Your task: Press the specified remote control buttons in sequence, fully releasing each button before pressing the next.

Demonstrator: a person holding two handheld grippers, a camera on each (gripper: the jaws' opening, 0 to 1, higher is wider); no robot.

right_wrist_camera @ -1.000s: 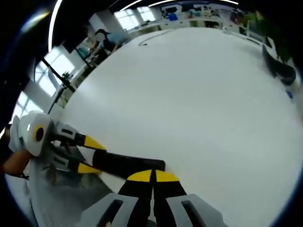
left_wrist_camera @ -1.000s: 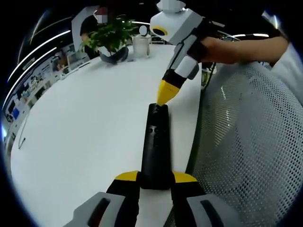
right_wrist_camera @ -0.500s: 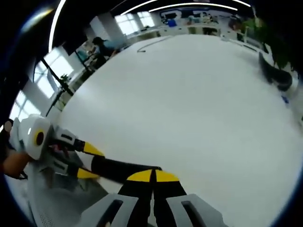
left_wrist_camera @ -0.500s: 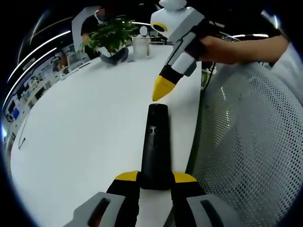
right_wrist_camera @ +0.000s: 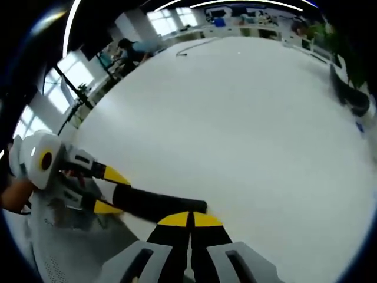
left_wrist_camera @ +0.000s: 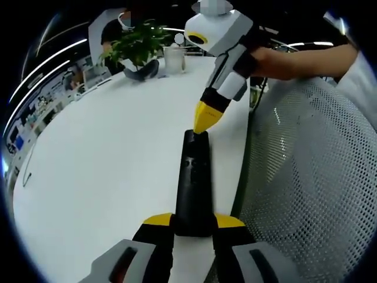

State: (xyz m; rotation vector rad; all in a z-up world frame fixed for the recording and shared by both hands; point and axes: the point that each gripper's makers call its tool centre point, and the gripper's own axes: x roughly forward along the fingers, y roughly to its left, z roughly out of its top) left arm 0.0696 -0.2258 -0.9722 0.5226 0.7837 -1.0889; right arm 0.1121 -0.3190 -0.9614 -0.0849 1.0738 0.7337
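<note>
In the left gripper view, the left gripper (left_wrist_camera: 193, 223) clamps the near end of a black remote control (left_wrist_camera: 192, 184), which lies along the edge of the white table (left_wrist_camera: 106, 159), beside a white mesh chair back (left_wrist_camera: 312, 177). The right gripper (left_wrist_camera: 205, 119), held by a hand (left_wrist_camera: 277, 62), has its yellow jaws pressed together, and their tip seems to touch the remote's far end, though contact is hard to confirm. A potted plant (left_wrist_camera: 136, 50) and a white cup (left_wrist_camera: 175, 57) stand at the table's far side. In the right gripper view, the remote (right_wrist_camera: 159, 203) stretches between the closed right gripper (right_wrist_camera: 189, 219) and the left gripper (right_wrist_camera: 112, 190).
</note>
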